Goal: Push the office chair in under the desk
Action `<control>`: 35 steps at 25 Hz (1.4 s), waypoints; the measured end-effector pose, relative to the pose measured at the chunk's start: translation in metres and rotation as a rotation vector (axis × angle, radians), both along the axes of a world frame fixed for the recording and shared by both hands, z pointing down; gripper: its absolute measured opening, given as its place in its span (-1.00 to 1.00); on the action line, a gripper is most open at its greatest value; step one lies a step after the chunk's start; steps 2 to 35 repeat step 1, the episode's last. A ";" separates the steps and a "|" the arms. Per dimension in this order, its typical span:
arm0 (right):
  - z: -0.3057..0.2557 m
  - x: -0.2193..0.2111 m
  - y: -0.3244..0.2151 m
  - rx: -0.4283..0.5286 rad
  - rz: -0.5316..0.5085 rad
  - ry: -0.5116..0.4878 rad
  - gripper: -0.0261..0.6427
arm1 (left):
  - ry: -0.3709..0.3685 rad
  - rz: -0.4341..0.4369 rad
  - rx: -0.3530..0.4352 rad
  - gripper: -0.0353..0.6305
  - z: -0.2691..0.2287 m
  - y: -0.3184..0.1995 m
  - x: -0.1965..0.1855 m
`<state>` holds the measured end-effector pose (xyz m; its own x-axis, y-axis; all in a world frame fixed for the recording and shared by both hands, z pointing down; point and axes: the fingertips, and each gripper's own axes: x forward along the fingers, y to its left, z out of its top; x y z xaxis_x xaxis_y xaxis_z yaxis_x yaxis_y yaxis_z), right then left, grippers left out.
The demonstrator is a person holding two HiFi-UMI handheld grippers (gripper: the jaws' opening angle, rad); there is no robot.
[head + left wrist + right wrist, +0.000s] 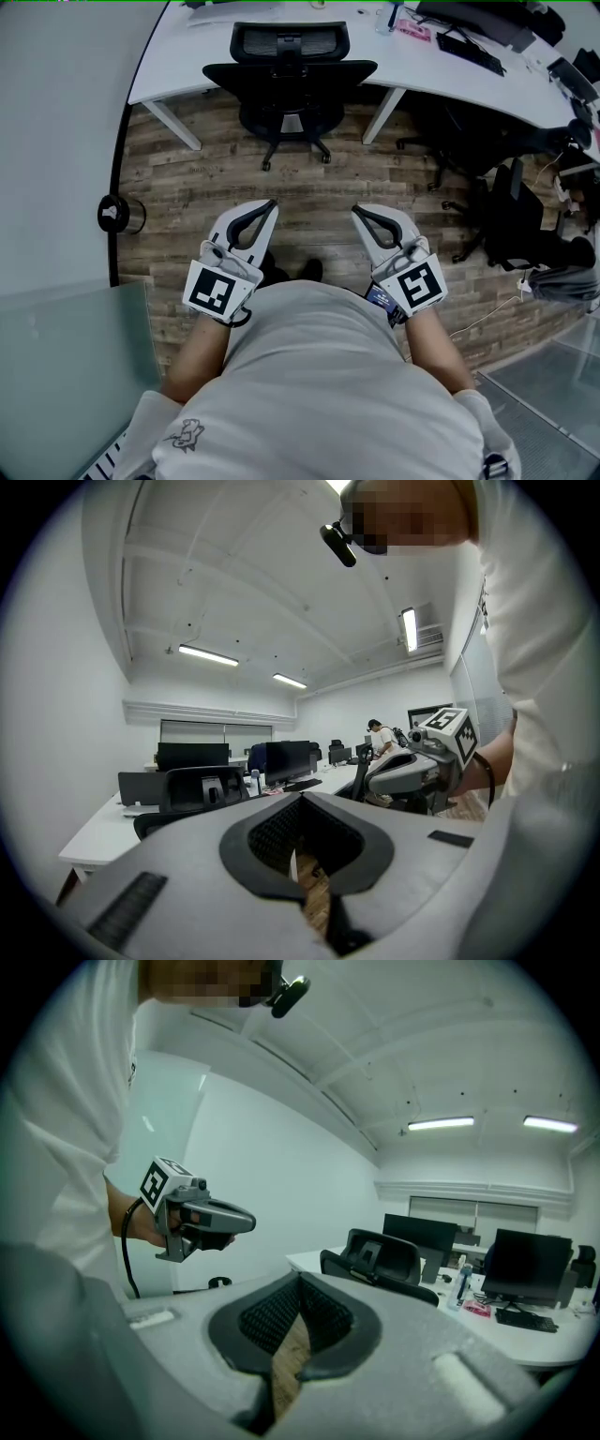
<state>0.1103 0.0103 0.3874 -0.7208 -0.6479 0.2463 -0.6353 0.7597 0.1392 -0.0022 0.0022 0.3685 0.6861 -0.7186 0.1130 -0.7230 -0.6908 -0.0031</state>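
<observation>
A black mesh office chair stands at the white desk, its seat partly under the desk edge and its back toward me. The same chair shows at the left of the left gripper view, and as a chair in the middle of the right gripper view. My left gripper and right gripper are held close to my body, well short of the chair. Both point at it over the wood floor. Each is shut with nothing between its jaws.
White desk legs flank the chair. A second black chair and cables sit at the right. A keyboard and monitors lie on the desk. A round black object stands by the left wall, near a glass panel.
</observation>
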 end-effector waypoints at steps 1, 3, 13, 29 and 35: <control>0.000 0.000 -0.001 0.000 -0.003 0.002 -0.91 | -0.001 -0.001 0.000 -0.90 0.000 -0.001 0.000; 0.000 0.000 -0.001 0.000 -0.003 0.002 -0.91 | -0.001 -0.001 0.000 -0.90 0.000 -0.001 0.000; 0.000 0.000 -0.001 0.000 -0.003 0.002 -0.91 | -0.001 -0.001 0.000 -0.90 0.000 -0.001 0.000; 0.000 0.000 -0.001 0.000 -0.003 0.002 -0.91 | -0.001 -0.001 0.000 -0.90 0.000 -0.001 0.000; 0.000 0.000 -0.001 0.000 -0.003 0.002 -0.91 | -0.001 -0.001 0.000 -0.90 0.000 -0.001 0.000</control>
